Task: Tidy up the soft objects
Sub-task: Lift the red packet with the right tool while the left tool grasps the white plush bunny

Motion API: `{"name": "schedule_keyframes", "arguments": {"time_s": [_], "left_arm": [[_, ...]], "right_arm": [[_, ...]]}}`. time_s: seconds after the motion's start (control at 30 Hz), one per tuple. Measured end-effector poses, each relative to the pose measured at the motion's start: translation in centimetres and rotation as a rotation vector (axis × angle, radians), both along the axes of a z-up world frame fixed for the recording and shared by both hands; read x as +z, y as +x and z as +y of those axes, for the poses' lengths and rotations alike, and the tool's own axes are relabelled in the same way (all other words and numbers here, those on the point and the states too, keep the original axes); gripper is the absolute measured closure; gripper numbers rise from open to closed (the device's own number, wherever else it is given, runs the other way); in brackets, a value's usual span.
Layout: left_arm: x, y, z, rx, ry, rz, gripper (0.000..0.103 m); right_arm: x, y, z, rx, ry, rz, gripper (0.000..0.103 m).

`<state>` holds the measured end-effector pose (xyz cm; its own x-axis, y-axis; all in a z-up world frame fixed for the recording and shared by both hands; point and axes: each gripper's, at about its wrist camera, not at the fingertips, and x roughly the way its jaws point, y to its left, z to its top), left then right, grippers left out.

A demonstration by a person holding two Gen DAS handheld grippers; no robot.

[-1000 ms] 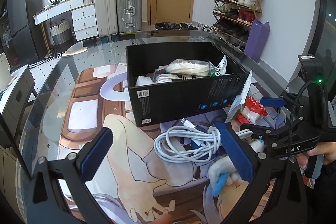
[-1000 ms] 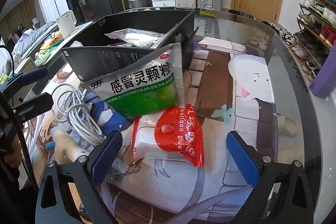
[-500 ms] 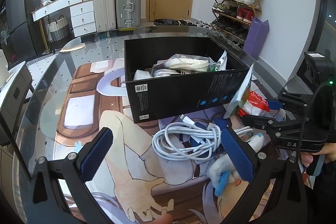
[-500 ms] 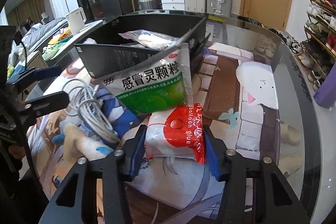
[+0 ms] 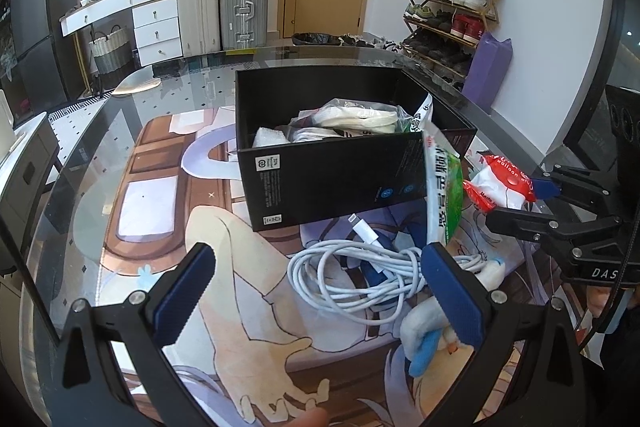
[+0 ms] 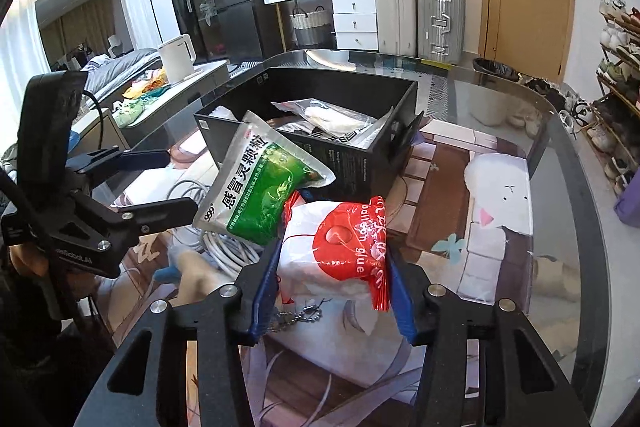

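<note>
Closure is the change: the right gripper, wide a second ago, now pinches the balloon glue packet between its jaws, lifted toward the black box, while the left gripper hangs wide, empty.

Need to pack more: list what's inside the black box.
Inside the black box: a clear bag of white items, other plastic-wrapped packets. Whatever lies beneath them is hidden.

Round glass table over an illustrated anime-print mat. At centre, open black cardboard box; at its 6 o'clock, coiled white charging cable; at 5 o'clock, white-and-blue plush toy.
</note>
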<state>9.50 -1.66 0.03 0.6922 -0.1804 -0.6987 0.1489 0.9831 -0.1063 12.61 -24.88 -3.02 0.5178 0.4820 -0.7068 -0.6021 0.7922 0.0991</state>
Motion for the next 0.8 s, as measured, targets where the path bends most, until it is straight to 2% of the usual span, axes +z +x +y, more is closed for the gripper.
{"name": "schedule_keyframes", "arguments": {"time_s": [0.2, 0.47, 0.8], "left_arm": [[0.1, 0.0, 0.1, -0.012, -0.025, 0.001, 0.000], [0.2, -0.1, -0.3, -0.017, -0.020, 0.002, 0.000], [-0.5, 0.0, -1.1, -0.070, -0.038, 0.056, 0.000]], "right_arm": [[0.1, 0.2, -0.2, -0.011, 0.014, -0.005, 0.053], [0.0, 0.3, 0.1, -0.020, 0.005, -0.009, 0.053], [0.7, 0.1, -0.7, -0.035, 0.010, -0.024, 0.053]]}}
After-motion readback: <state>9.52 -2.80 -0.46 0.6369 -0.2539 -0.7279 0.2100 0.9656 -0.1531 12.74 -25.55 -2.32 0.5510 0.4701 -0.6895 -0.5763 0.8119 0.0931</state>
